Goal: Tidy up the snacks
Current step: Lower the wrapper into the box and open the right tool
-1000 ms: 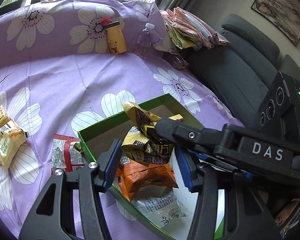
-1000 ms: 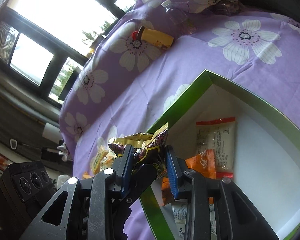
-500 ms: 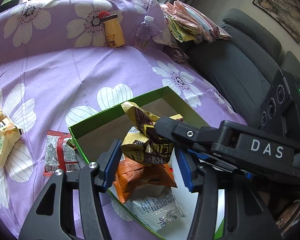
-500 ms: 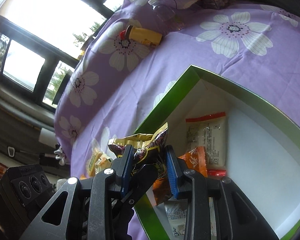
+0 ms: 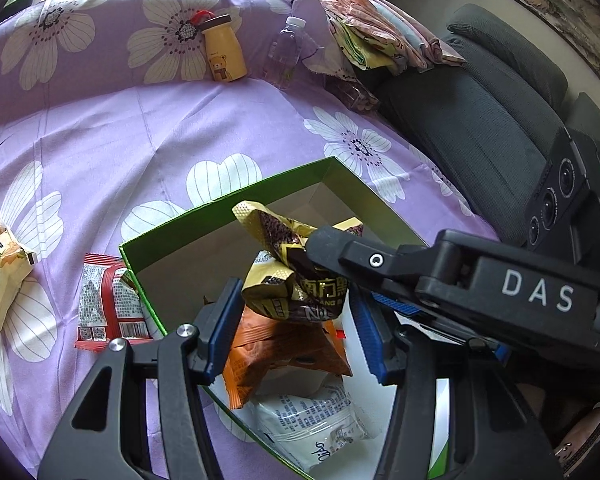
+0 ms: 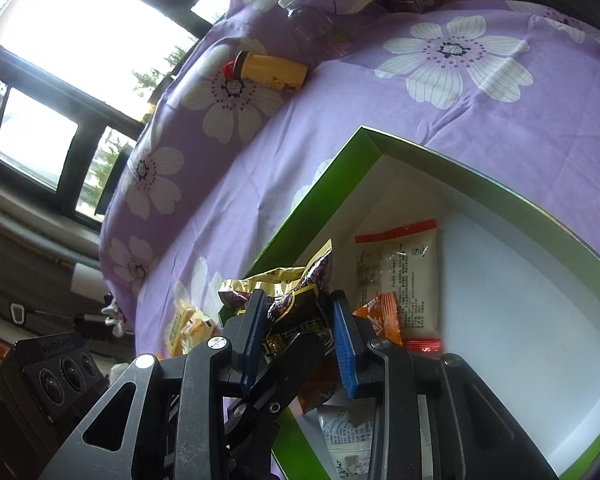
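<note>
My right gripper (image 6: 300, 340) is shut on a gold and brown snack packet (image 6: 296, 300) and holds it above the near corner of the green box (image 6: 480, 176). The same packet (image 5: 296, 280) shows in the left wrist view, hanging between the fingers of my open left gripper (image 5: 296, 332) without touching them. In the box (image 5: 284, 180) lie an orange packet (image 5: 284, 356), a white packet (image 5: 316, 428) and a white packet with red ends (image 6: 400, 280). A red packet (image 5: 108, 304) and a yellow packet (image 5: 0, 264) lie on the purple cloth left of the box.
A yellow bottle (image 5: 222, 54) and a clear water bottle (image 5: 284, 58) stand at the back of the flowered cloth. Folded cloths (image 5: 380, 40) lie on the grey sofa (image 5: 480, 120) at the right. Windows run behind the bed.
The right gripper has moved with the gold packet further over the box. The left gripper has stayed open around it.
</note>
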A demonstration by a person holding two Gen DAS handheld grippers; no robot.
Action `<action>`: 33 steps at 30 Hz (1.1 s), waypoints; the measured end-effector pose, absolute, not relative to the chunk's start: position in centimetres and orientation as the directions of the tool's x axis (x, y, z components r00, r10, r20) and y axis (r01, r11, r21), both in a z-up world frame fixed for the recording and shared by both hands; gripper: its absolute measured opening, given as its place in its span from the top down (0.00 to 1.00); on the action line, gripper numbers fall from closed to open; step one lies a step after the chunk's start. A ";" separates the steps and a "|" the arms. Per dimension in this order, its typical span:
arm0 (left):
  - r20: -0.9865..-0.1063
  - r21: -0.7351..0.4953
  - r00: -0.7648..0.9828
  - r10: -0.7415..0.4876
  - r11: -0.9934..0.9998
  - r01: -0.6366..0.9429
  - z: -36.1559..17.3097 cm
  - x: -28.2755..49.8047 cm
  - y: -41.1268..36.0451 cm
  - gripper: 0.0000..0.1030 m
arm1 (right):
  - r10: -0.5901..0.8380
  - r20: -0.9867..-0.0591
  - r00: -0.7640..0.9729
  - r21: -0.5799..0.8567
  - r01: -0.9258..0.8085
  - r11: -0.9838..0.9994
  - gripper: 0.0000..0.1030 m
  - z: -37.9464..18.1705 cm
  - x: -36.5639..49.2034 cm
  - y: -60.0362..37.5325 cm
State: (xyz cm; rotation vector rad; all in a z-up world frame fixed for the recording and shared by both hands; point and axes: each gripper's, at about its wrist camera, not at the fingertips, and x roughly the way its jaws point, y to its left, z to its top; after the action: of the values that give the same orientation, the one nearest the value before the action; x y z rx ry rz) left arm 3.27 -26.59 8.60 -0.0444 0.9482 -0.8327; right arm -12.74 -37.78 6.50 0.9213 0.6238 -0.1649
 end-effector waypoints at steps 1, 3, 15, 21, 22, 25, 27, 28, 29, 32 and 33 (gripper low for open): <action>-0.699 -0.379 0.305 -0.647 0.697 0.608 8.6 3.3 -26.6 0.48 | 0.126 -0.569 0.813 0.693 0.391 0.606 0.67 6.5 -12.8 -37.8; -0.700 -0.386 0.300 -0.648 0.697 0.604 8.6 3.4 -26.7 0.48 | 0.126 -0.569 0.813 0.694 0.391 0.604 0.67 6.5 -12.8 -37.8; -0.701 -0.392 0.288 -0.652 0.690 0.609 8.6 3.2 -27.3 0.48 | 0.112 -0.570 0.814 0.700 0.410 0.585 0.67 6.4 -13.3 -38.5; -0.705 -0.407 0.267 -0.657 0.683 0.607 8.3 3.2 -27.9 0.48 | 0.098 -0.574 0.813 0.700 0.425 0.574 0.67 6.3 -13.6 -38.8; -0.705 -0.407 0.266 -0.657 0.682 0.607 8.3 3.2 -27.9 0.48 | 0.096 -0.576 0.812 0.700 0.429 0.572 0.67 6.2 -13.6 -38.8; -0.705 -0.405 0.263 -0.658 0.678 0.613 8.2 3.0 -28.2 0.48 | 0.089 -0.578 0.811 0.698 0.436 0.568 0.67 6.2 -13.7 -39.1; -0.706 -0.408 0.258 -0.660 0.677 0.613 8.2 3.0 -28.4 0.48 | 0.085 -0.580 0.810 0.698 0.441 0.564 0.67 6.1 -13.9 -39.2; -0.706 -0.411 0.256 -0.661 0.676 0.612 8.2 3.0 -28.4 0.48 | 0.083 -0.581 0.809 0.698 0.444 0.561 0.66 6.1 -13.9 -39.2; -0.705 -0.413 0.254 -0.662 0.675 0.612 8.2 2.9 -28.5 0.48 | 0.082 -0.582 0.809 0.700 0.446 0.558 0.66 6.0 -13.9 -39.3; -0.703 -0.419 0.247 -0.667 0.669 0.614 8.2 2.9 -28.6 0.48 | 0.078 -0.583 0.809 0.701 0.452 0.552 0.66 6.0 -14.1 -39.4; -0.701 -0.421 0.246 -0.669 0.667 0.614 8.1 2.9 -28.6 0.48 | 0.075 -0.584 0.808 0.700 0.454 0.552 0.66 6.0 -14.1 -39.5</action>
State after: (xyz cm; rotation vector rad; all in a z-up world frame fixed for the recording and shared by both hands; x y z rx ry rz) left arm 2.87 -28.59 8.14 -0.0642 0.9912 -0.8763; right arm -14.08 -39.50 6.03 0.9739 0.6101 -0.2412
